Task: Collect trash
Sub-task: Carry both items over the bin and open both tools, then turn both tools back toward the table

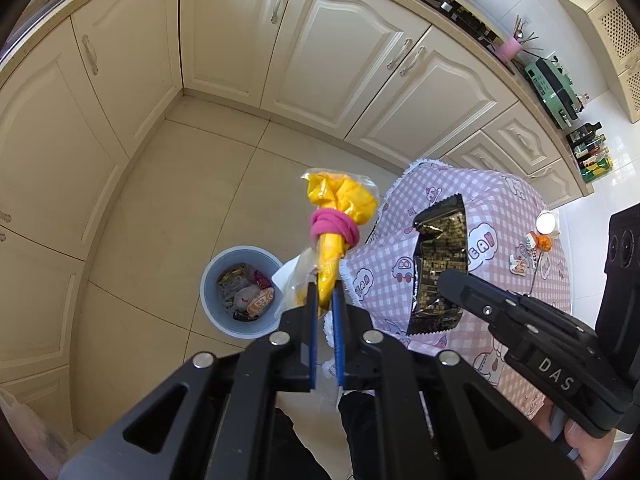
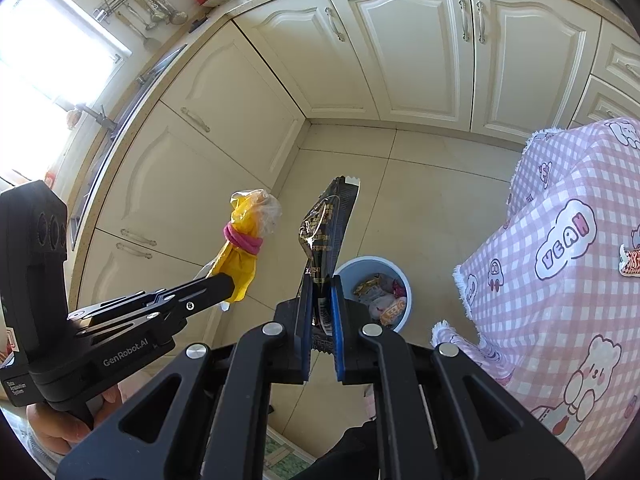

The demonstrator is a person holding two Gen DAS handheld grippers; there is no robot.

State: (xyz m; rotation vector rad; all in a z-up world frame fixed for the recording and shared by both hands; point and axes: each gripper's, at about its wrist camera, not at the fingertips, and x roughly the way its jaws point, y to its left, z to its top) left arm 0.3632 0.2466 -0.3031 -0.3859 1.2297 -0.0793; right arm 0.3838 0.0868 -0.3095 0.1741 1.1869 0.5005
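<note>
1. Kitchen w/ cream cabinets (image 1: pixel 224 36), tiled floor; blue bin (image 1: pixel 240 292) on floor holds wrappers, beside pink checked tablecloth (image 1: pixel 500 216).
2. Left gripper (image 1: pixel 325 294) pinches yellow bag (image 1: pixel 340 216) w/ pink band, above bin.
3. Right gripper (image 2: pixel 322 286) clamps black wrapper (image 2: pixel 326 228), upright, near bin.

Black on both grippers, left gripper (image 1: pixel 325 292) and right gripper (image 2: pixel 321 286), with blue pads (image 1: pixel 338 332) inside. Bright yellow on the crumpled bag (image 1: pixel 338 216), ringed by a magenta-pink band (image 1: pixel 334 228), clear film at its edges. Glossy black with gold print on the snack wrapper (image 2: pixel 326 232). Pale grey-blue on the bin (image 1: pixel 240 322), with gold, red, white and orange scraps inside. Pink-and-white gingham with cartoon cars, bears and clouds on the tablecloth (image 2: pixel 560 216), fringed white. Cream on the cabinet doors (image 1: pixel 224 28); beige on the floor tiles (image 1: pixel 168 216).
</note>
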